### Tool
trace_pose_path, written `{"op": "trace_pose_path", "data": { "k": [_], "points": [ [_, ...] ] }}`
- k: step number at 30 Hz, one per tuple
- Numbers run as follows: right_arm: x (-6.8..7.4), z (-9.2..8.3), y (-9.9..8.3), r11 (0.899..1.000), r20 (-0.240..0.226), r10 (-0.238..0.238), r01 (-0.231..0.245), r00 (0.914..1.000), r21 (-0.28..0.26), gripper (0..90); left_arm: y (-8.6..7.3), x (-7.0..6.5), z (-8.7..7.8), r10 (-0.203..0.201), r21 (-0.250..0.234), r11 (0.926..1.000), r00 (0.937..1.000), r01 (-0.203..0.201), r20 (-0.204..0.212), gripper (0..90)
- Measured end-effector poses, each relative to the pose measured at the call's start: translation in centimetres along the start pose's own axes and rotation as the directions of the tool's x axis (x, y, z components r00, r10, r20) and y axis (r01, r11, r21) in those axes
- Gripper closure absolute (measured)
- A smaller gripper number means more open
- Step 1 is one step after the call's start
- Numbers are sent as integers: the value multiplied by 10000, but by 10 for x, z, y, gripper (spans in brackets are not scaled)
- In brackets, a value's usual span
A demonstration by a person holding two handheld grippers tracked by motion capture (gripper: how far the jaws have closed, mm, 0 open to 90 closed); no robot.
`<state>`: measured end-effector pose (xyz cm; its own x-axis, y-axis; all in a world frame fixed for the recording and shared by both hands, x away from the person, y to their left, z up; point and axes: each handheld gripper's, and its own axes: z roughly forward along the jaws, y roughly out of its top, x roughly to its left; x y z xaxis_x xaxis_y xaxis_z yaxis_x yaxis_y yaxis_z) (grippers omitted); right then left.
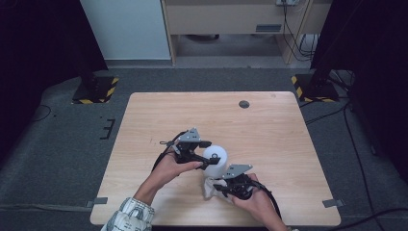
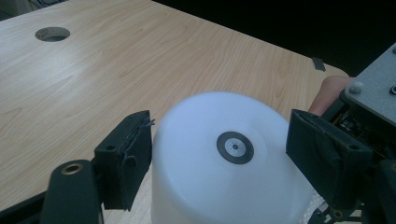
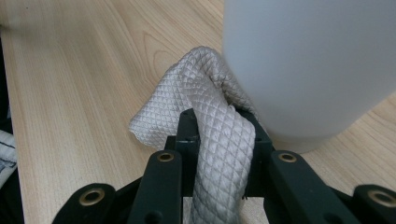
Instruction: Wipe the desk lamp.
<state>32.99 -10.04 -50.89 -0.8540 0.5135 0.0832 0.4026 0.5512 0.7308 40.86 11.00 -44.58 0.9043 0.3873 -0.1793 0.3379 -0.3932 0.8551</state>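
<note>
A pale wooden tabletop [image 1: 269,125] with a round cable hole [image 1: 244,104] near its far edge. Beyond it, two yellow-and-black striped stand bases [image 1: 95,89] on grey carpet [image 1: 57,139].

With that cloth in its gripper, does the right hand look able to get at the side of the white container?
Probably yes: the cloth in the right gripper already lies against the white container, with nothing between.
</note>
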Motion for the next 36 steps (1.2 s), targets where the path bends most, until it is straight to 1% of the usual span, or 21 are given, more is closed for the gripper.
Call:
{"op": "trace_pose_path", "data": {
  "k": [2,4,5,7,8,10,12,13,16,18,21,23,24,25,26,28,30,32,33,34,36],
  "points": [
    [1,-1,2,9999,-13,-19,19,10000,-163,739,0,0,0,-21,0,10000,10000,21,-7,222],
    [3,-3,5,9978,-254,133,-149,9996,-645,739,0,-1,0,84,7,10000,10000,-84,-32,222],
    [4,-5,9,9957,-298,85,-112,9995,-917,738,0,-1,0,90,3,10000,10000,-90,-41,222],
    [7,-4,13,9943,-266,-19,-9,9996,-1064,738,0,0,0,14,-6,10000,10000,-14,-30,222],
    [7,-2,13,9953,-232,-82,59,9997,-970,738,0,0,0,-2,-13,10000,10000,2,-25,222],
    [7,3,11,9974,-223,-44,28,9997,-714,738,0,0,0,-14,-9,10000,10000,14,-33,222],
    [7,9,7,9997,-106,-67,65,9999,-216,738,0,0,0,-2,-2,10000,10000,2,-38,222],
    [7,10,5,9999,-50,-8,8,10000,-110,738,0,0,0,-1,-12,10000,10000,1,-47,223],
    [4,6,2,9999,10,123,-123,9999,23,737,0,0,1,5,-24,10000,10000,-5,-62,222],
    [1,-1,0,9999,149,107,-108,9998,31,737,0,0,1,11,-23,10000,10000,-11,-62,222],
    [-5,-16,-4,9994,390,309,-302,9988,-162,737,0,0,1,7,-17,10000,10000,-7,-69,222],
    [-11,-28,-5,9981,571,469,-445,9973,-432,736,0,0,1,-8,-22,10000,10000,8,-61,222],
    [-15,-34,-5,9963,639,606,-565,9961,-651,737,0,0,1,-5,-25,10000,10000,5,-66,222],
    [-17,-39,-3,9943,550,660,-610,9963,-873,738,0,-1,1,-11,-28,10000,10000,11,-69,222],
    [-17,-41,-2,9935,445,632,-586,9970,-973,738,0,-1,1,-15,-28,10000,10000,15,-67,222],
    [-16,-41,0,9924,210,541,-514,9983,-1121,738,0,-1,1,-17,-32,10000,10000,17,-71,222],
    [-11,-39,5,9915,63,382,-371,9992,-1244,737,0,0,1,5,-24,10000,10000,-5,-65,222],
    [-3,-38,14,9856,-36,258,-260,9997,-1670,737,0,0,1,37,-28,10000,9999,-38,-104,222],
    [-1,-37,16,9840,-64,191,-199,9998,-1772,737,0,0,0,41,-21,10000,9999,-41,-93,222],
    [1,-37,18,9831,-29,92,-96,10000,-1829,737,0,0,0,24,-34,10000,10000,-25,-95,222],
    [5,-32,20,9858,37,-37,42,10000,-1680,737,0,0,0,23,-37,10000,10000,-23,-81,222]
  ]
}}
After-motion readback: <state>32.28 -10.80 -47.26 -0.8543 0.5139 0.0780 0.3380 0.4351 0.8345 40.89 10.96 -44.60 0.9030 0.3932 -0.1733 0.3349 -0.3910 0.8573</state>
